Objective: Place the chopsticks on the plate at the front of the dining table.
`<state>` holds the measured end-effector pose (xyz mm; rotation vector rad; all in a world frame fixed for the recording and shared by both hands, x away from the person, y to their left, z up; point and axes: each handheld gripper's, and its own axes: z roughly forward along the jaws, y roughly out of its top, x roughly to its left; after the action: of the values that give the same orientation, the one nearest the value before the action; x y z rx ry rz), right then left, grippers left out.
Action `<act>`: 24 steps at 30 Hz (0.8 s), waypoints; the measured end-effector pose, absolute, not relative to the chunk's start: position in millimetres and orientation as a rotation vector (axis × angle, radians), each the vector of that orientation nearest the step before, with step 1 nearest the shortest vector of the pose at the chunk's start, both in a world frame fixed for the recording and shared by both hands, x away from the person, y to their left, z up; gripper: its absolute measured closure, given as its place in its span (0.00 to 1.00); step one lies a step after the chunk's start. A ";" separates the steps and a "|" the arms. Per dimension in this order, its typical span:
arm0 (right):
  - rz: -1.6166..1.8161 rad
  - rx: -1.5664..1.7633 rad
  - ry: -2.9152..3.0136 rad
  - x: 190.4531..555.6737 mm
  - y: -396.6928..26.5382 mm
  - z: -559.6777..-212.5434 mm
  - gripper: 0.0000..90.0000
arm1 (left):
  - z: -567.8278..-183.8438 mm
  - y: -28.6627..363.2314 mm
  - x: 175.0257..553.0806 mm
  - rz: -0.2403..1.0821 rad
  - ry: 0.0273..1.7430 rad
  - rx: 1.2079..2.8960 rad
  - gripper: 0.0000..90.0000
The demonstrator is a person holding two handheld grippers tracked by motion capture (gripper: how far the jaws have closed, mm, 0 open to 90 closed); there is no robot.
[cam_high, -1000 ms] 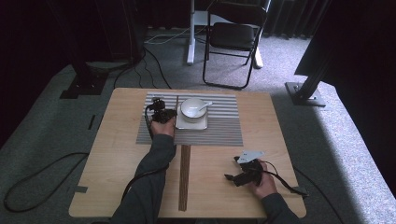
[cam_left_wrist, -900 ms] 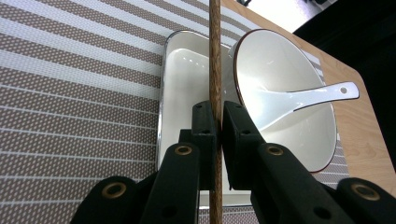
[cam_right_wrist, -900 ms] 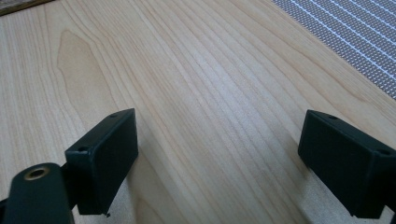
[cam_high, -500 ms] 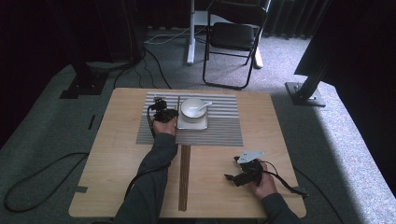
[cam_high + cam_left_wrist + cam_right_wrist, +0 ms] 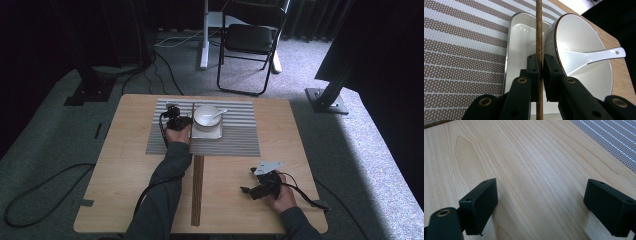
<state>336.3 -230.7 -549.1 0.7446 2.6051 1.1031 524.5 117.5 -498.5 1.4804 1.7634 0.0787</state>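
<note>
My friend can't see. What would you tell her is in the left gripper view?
The left claw is shut on a thin wooden stick. Behind it, a white bowl holding a white spoon sits on a white tray on a striped mat.

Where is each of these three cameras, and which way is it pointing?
High view: above the table, looking down; forearms, left gripper, right gripper.
Left gripper view: on the left gripper, facing bowl and tray; jaws clamp a chopstick.
Right gripper view: over bare table; jaws apart.
Shared: striped mat.
</note>
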 end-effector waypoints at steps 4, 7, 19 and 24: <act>1.104 0.745 2.605 336.3 -230.7 -549.1 0.13 | -499.2 117.6 527.2 0.074 1.763 1.479 0.93; 1.103 0.745 2.605 336.3 -230.7 -549.1 0.13 | -500.6 117.9 529.2 0.068 1.760 1.480 0.93; 1.104 0.744 2.604 336.3 -230.7 -549.1 0.13 | -509.6 119.9 533.3 0.024 1.771 1.446 0.93; 1.104 0.745 2.604 336.3 -230.7 -549.1 0.13 | -512.0 121.1 535.5 0.013 1.769 1.447 0.93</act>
<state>336.3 -230.7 -549.1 0.7445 2.6045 1.1036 535.5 121.1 -512.0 1.4474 1.7691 0.0128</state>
